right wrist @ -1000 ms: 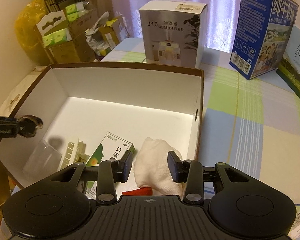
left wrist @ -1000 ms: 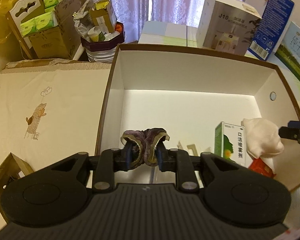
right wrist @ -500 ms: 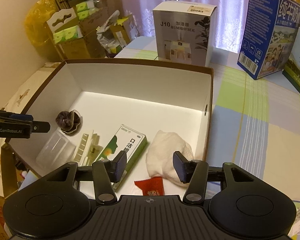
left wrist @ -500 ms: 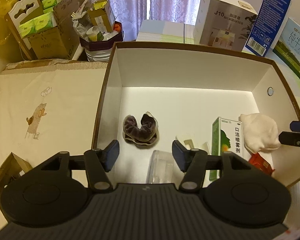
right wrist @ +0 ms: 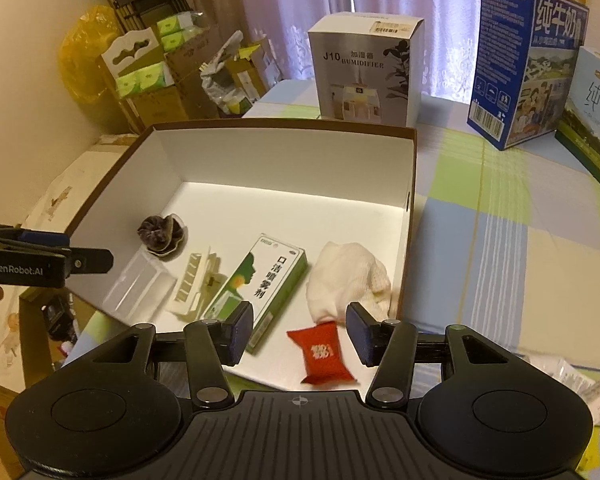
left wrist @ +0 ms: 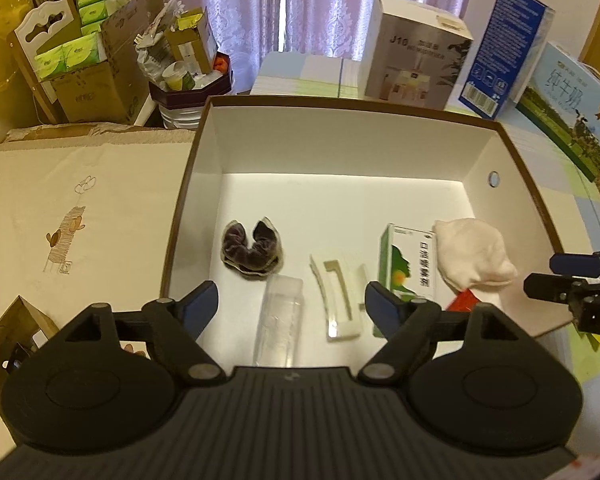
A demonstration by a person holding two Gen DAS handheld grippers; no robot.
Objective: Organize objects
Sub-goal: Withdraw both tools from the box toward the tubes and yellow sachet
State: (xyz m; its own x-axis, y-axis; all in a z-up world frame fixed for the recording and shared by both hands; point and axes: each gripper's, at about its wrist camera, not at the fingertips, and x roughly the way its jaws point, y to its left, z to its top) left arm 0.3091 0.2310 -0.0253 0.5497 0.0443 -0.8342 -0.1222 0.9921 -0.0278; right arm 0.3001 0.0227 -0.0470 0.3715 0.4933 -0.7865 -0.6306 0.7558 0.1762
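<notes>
Left tongs (left wrist: pixel 292 306) hang over the near edge of the white box (left wrist: pixel 340 136), jaws spreading, nothing pinched between them. The dark velvet scrunchie (left wrist: pixel 252 250) lies loose on the box floor at about eleven o'clock from those tongs, clear of both pads. Straight ahead at twelve sit a clear plastic case (left wrist: pixel 280 322) and, just beside it, a cream hair clip (left wrist: pixel 338 294). At two o'clock the green-and-white spray carton (left wrist: pixel 410 260) lies flat, with a white cloth bundle (left wrist: pixel 472 254) touching its far side.

Over on the right wrist view, the right tongs (right wrist: pixel 300 330) stand part-way apart and grip nothing; a red sachet (right wrist: pixel 322 354) lies between and just beyond the pads, untouched. The cloth bundle sits at one o'clock from them, against the box's right wall.

Around the box: the humidifier carton (right wrist: pixel 366 68) stands on the checked tabletop (right wrist: pixel 500 240) at twelve, a blue milk carton (right wrist: pixel 528 60) at two, and tissue packs in cardboard boxes (left wrist: pixel 80 52) are stacked off at ten. A cream bedcover (left wrist: pixel 72 208) lies at nine.
</notes>
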